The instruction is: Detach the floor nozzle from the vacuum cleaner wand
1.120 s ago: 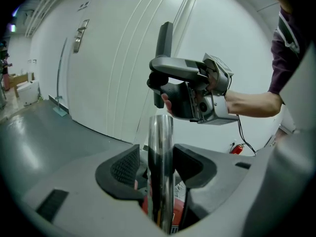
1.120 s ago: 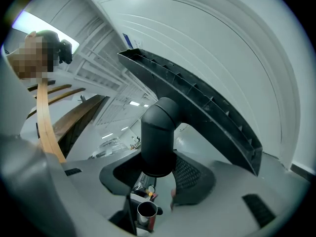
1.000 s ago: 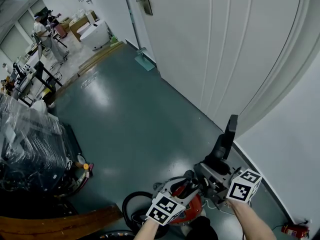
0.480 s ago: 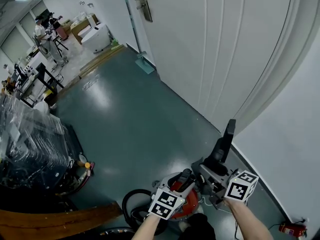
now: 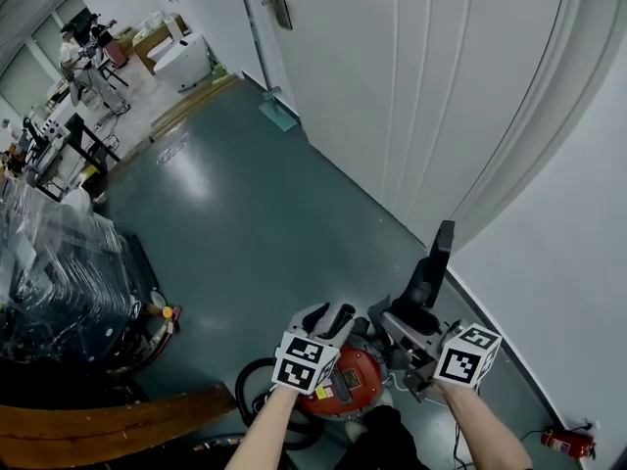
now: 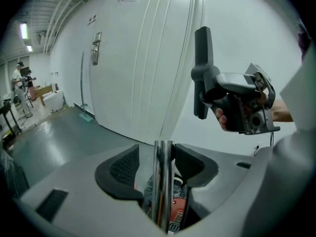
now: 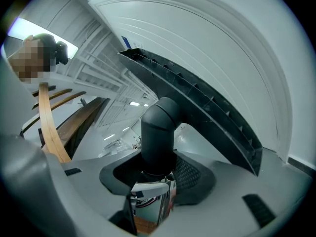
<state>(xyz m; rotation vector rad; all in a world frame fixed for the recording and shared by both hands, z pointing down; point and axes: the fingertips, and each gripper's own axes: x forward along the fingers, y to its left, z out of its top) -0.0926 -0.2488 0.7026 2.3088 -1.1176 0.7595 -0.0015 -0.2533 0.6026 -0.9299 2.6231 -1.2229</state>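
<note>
The left gripper (image 5: 331,313) has swung left, away from the right gripper (image 5: 411,323), its spread jaws just narrowing loosely around the bare-ended chrome wand (image 6: 163,181), while the right pinches the raised floor nozzle (image 5: 432,267) by its neck, apparently now detached.

I see a white door (image 5: 421,96) along the right edge of the floor (image 5: 245,213), a mop (image 5: 279,116) at its far end, a plastic-wrapped stack (image 5: 59,282) on the left edge, and a wooden plank (image 5: 118,429) and a fire extinguisher (image 5: 563,443) at the near corners.
</note>
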